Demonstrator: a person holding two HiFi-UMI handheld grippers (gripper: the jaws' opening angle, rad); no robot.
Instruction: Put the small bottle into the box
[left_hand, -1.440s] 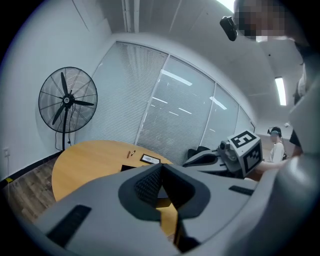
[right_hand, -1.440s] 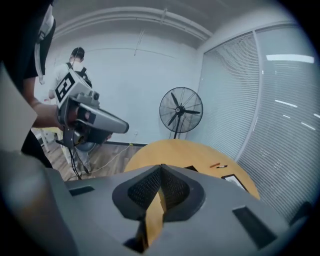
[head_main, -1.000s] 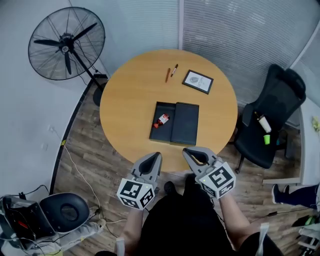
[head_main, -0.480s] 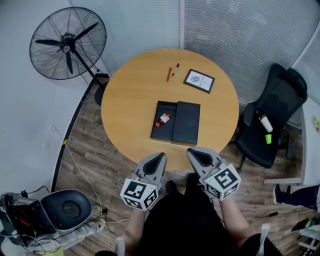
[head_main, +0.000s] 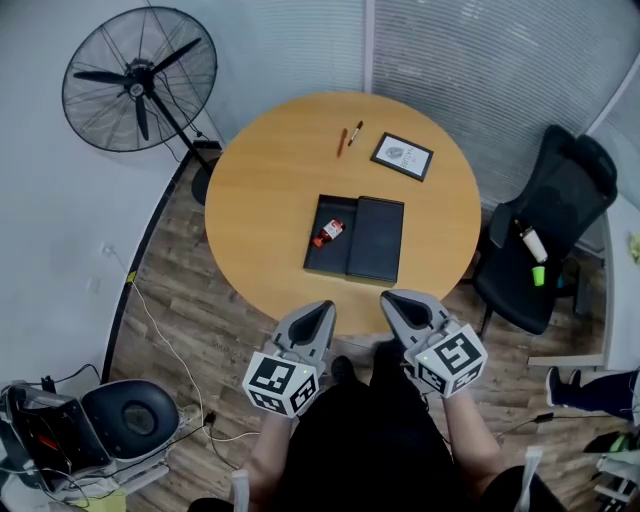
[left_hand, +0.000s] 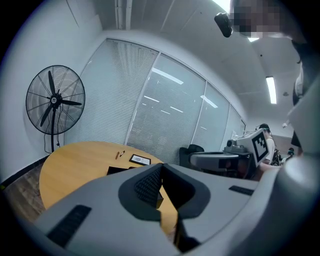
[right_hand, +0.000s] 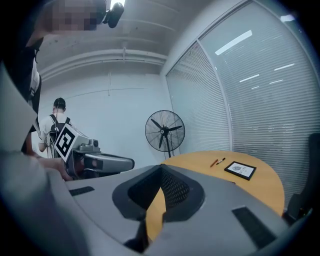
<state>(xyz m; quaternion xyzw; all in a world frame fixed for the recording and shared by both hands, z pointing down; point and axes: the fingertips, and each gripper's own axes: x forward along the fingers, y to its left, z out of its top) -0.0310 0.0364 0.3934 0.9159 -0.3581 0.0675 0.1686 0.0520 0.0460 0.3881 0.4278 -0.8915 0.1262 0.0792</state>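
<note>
Left tool (head_main: 327, 308) and right tool (head_main: 386, 297) clenched, empty, short of my counter (head_main: 260, 190) | small bottle (head_main: 330, 232) lies on its side in the open black box (head_main: 325, 260), left half | I'd judge it light, rigid, slick, rolls easily; pinch across mid-body.

Office mtg rm: round table (head_main: 265, 200), swivel chair (head_main: 560, 205) (blinds (head_main: 480, 70) behind).

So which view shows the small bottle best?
The head view: the bottle lies plainly in the open box. The left gripper view catches only the box's edge; the right gripper view shows no bottle.
</note>
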